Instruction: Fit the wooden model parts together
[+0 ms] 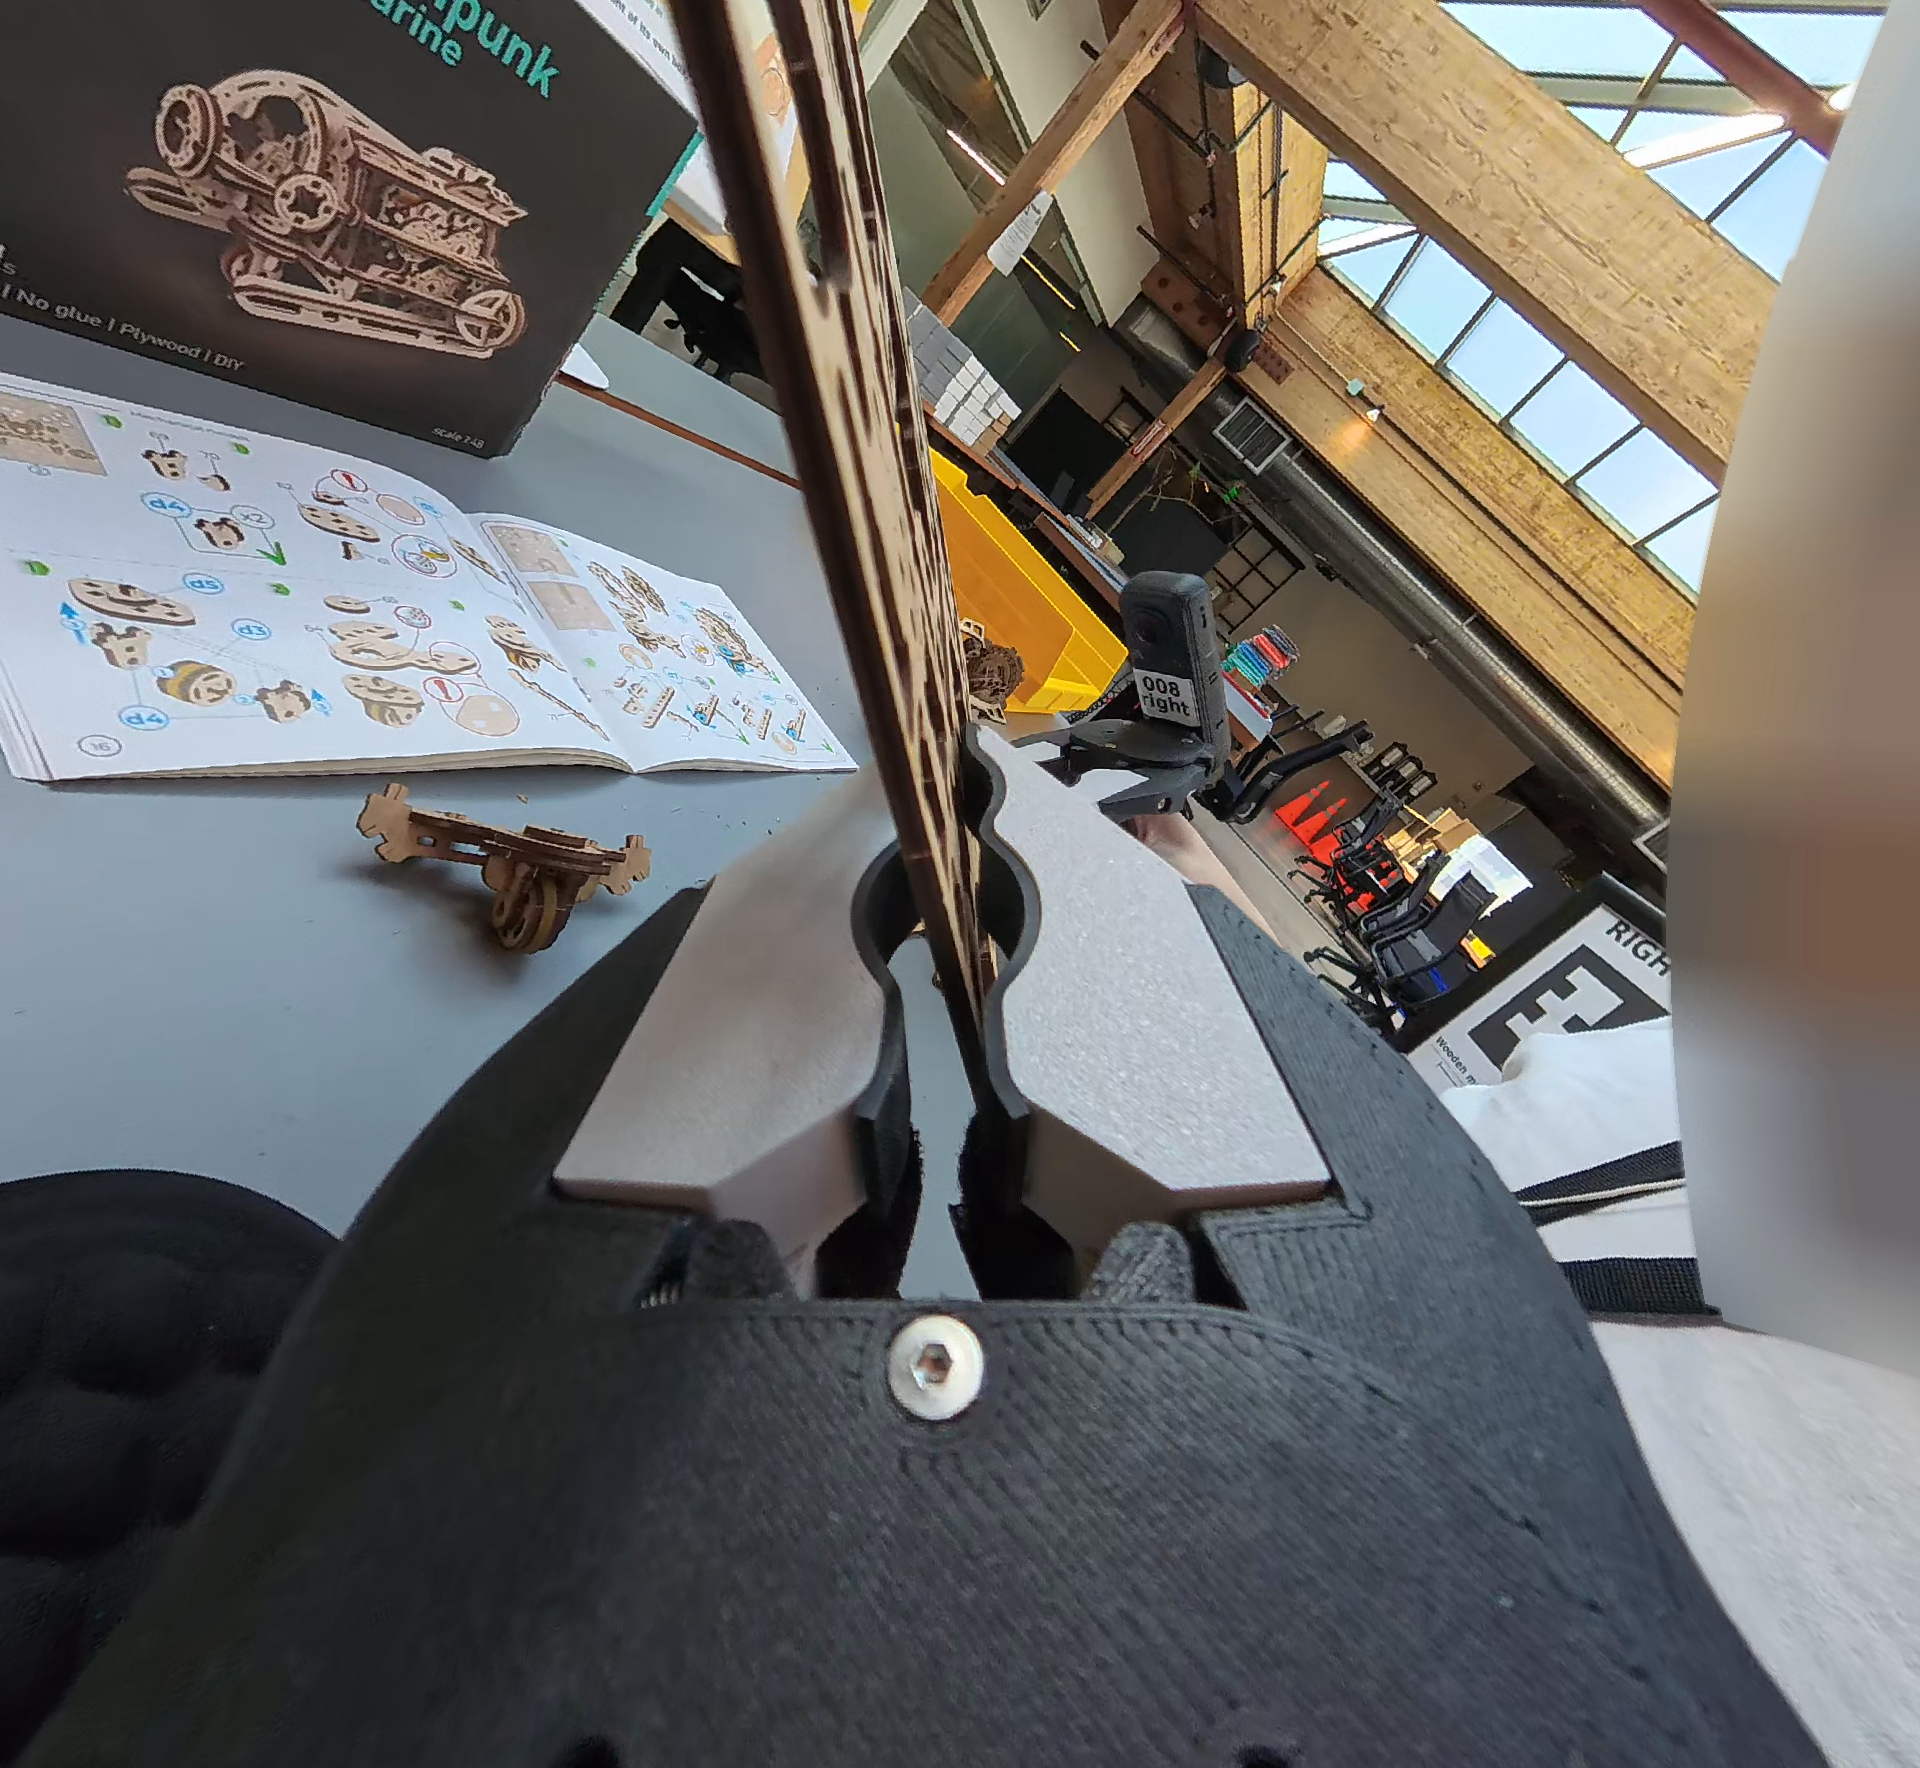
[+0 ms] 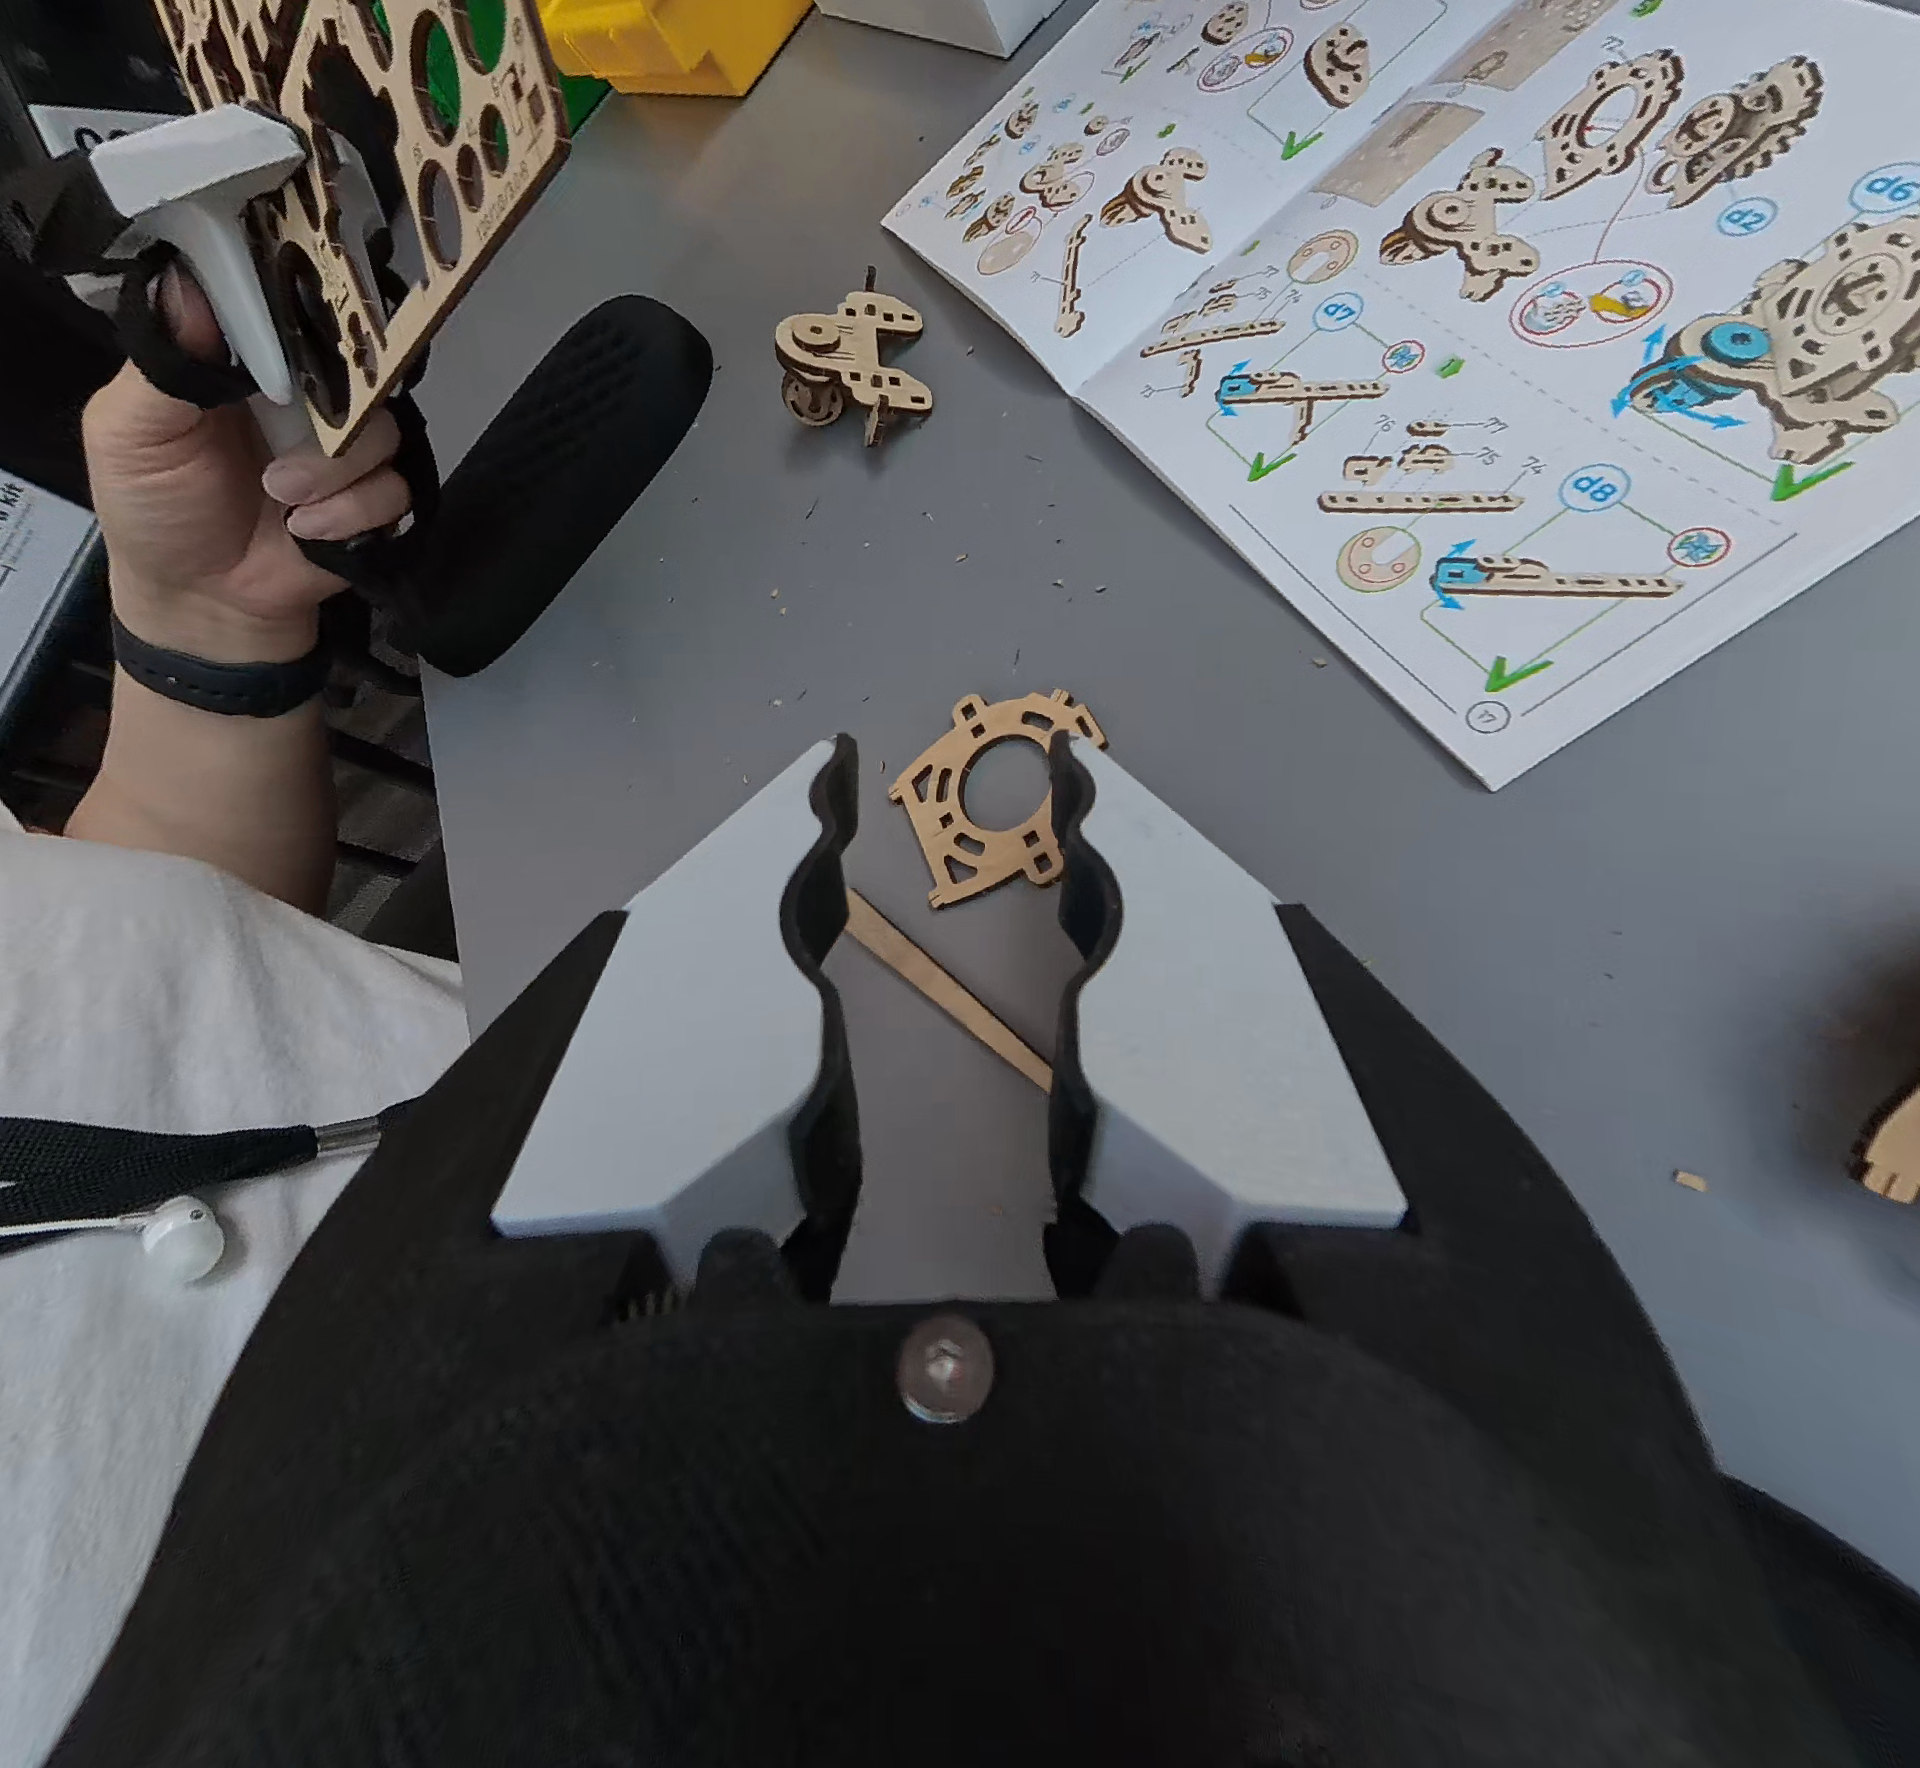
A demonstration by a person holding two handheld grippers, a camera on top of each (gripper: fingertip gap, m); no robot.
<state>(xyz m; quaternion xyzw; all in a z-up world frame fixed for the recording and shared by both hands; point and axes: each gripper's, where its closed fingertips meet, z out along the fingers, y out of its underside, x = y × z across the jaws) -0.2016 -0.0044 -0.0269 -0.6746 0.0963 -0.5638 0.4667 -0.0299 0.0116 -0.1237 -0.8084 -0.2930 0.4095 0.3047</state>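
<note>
Left gripper (image 1: 940, 897) clamps the wooden parts sheet (image 1: 831, 264) upright.
Right gripper (image 2: 954, 762) hangs open above a flat ring-shaped part (image 2: 940, 819) on the worktop (image 2: 727, 596).

Flat ring-holed wooden part (image 2: 987, 799) on table

Hidden / cut off:
Laser-cut plywood parts sheet (image 1: 831, 264) runs off top edge in both views; thin wooden stick (image 2: 940, 986) partly behind gripper fingers; brown wooden piece (image 2: 1886, 1147) cut by right edge, can't ID.
</note>
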